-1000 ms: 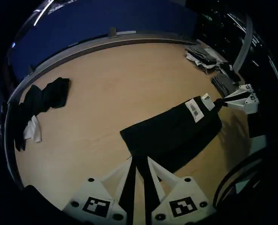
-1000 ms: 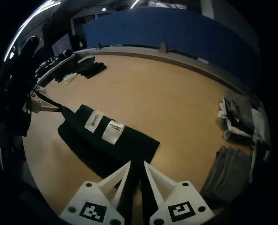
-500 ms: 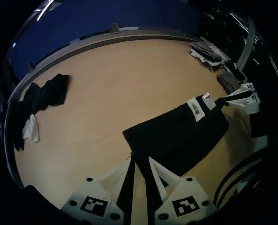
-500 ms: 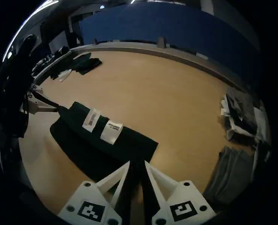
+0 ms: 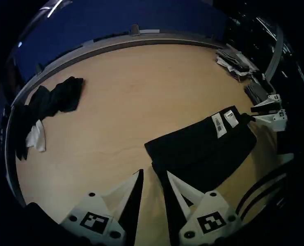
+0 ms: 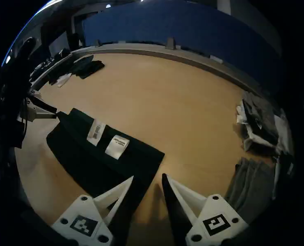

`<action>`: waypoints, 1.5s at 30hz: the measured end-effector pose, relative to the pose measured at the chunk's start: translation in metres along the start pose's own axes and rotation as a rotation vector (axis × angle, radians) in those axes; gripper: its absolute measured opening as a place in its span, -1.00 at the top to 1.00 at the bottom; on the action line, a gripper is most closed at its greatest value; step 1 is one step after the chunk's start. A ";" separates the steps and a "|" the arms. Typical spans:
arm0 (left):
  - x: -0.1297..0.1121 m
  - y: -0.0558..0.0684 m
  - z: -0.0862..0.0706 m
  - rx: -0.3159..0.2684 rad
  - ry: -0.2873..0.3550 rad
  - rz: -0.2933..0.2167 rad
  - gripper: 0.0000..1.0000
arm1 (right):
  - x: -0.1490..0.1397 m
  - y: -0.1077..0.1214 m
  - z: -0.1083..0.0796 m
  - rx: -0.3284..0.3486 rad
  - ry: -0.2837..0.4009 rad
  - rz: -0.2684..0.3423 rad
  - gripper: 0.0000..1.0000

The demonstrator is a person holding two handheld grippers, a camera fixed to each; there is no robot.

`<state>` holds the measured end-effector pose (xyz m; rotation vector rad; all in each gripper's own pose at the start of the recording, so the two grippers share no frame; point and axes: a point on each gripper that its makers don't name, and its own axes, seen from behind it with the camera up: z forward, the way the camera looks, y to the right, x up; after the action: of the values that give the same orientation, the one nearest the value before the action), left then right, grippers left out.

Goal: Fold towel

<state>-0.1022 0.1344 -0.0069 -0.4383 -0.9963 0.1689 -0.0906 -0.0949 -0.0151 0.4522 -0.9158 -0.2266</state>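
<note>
mik: Both tongs have let go since half a second back. The left tongs were pinched on the near corner of the towel. Now they're spread wide, nothing held, and the corner lies just past the tips. Same story for the right tongs: wide apart, empty, with their corner just ahead of the left finger.

jo: So the cloth's down?

mik: Yep, flat on the desk, doubled over, running from one set of tongs to the other. The top layer stops a bit short, so the lower layer peeks out to the right of the left tongs. Two labels face up on the top layer.

jo: Why a corner in each?

mik: My guess is that holding both ends kept the edge taut, so the fold landed straight. Letting go together means neither side drags it crooked. Looks like one fold is done and it's still long, so it probably needs another.

jo: And the other stuff?

mik: Dark clothes sit bunched well off to the left of the left tongs. A grey stack sits off to the right of the right tongs. I'd guess those are the to-do and done piles, kept well away from the folding spot.
</note>
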 end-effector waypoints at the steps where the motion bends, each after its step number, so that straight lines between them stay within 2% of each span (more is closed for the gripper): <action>1: 0.000 -0.001 0.001 0.002 0.000 0.002 0.35 | 0.000 0.000 0.000 -0.002 -0.001 -0.003 0.07; 10: 0.003 -0.007 0.007 0.026 -0.002 0.021 0.29 | 0.002 0.005 0.011 -0.026 0.000 -0.025 0.00; 15: 0.008 -0.011 0.012 0.035 0.002 0.012 0.25 | 0.012 0.008 0.017 -0.037 0.019 -0.014 -0.23; 19: 0.012 -0.015 0.015 0.046 0.008 0.010 0.13 | 0.018 0.013 0.020 -0.052 0.028 -0.013 -0.40; 27: 0.018 -0.023 0.021 0.068 0.015 0.020 0.02 | 0.023 0.021 0.027 -0.082 0.032 -0.025 -0.44; 37: 0.025 -0.028 0.027 0.076 0.014 -0.007 -0.04 | 0.033 0.024 0.028 -0.091 0.050 -0.041 -0.54; 39: 0.027 -0.029 0.028 0.076 0.016 -0.014 -0.13 | 0.035 0.023 0.027 -0.090 0.056 -0.044 -0.60; 41: 0.027 -0.031 0.029 0.078 0.017 -0.017 -0.22 | 0.038 0.022 0.026 -0.091 0.063 -0.047 -0.77; 43: 0.028 -0.033 0.028 0.082 0.020 -0.018 -0.42 | 0.040 0.022 0.025 -0.094 0.070 -0.048 -0.94; 45: 0.028 -0.036 0.028 0.086 0.024 -0.019 -0.71 | 0.042 0.023 0.024 -0.097 0.078 -0.048 -1.00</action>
<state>-0.1128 0.1189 0.0428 -0.3515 -0.9659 0.1888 -0.0845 -0.0974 0.0381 0.3911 -0.8144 -0.2941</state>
